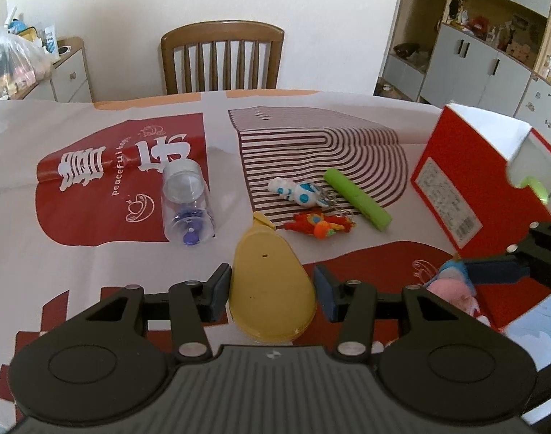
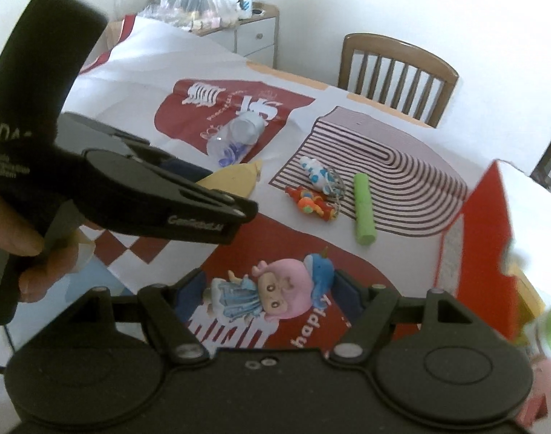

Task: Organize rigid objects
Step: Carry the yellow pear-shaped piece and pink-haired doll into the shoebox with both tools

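The task looks only begun. The left hand-held gripper stands wide around the yellow pear-shaped plastic case; the right hand-held gripper stands wide around the pink-haired doll figure. The red cardboard box at right holds little; the green cylinder and clear plastic jar lie on the worktop.

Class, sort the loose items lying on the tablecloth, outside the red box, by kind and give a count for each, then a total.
Keychain figures: 2, the blue-and-white one and the red-orange one.
Doll figurine: 1, pink-haired.
Clear bottle: 1.
Green cylinder: 1.
Yellow pear-shaped case: 1.
Total: 6
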### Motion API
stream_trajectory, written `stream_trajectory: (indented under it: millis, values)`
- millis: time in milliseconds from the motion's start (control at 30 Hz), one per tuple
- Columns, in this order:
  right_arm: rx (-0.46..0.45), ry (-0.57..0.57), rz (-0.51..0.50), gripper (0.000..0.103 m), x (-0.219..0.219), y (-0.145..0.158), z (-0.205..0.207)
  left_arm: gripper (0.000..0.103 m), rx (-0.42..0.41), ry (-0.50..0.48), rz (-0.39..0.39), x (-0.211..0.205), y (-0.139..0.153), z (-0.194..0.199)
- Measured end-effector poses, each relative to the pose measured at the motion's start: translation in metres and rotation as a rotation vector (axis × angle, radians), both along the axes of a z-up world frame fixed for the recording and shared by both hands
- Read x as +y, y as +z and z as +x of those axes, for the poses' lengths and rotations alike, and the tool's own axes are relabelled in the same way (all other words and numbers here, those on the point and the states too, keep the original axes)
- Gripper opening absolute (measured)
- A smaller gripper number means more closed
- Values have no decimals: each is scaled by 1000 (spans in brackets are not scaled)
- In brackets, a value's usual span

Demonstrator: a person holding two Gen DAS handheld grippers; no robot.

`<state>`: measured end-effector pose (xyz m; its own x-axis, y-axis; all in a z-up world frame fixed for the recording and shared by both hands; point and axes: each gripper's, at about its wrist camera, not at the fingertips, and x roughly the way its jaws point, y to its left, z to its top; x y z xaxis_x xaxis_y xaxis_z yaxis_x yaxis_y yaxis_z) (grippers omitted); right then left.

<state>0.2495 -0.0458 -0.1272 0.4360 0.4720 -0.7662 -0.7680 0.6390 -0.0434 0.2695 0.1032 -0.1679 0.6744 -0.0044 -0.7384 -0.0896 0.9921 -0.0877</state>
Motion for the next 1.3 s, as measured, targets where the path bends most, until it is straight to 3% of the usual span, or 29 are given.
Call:
stream_trajectory:
  millis: [267, 767, 1300]
  values:
    - [-7, -59, 39, 75, -30, 41, -14, 49, -29, -20, -9, -15, 32, -22]
    - [-29, -152, 69, 75, -111, 87, -19, 49, -59, -95, -2, -73, 86, -46]
    - [-72, -182, 49, 75, -205, 93, 19, 49, -92, -160, 10, -175, 107, -20]
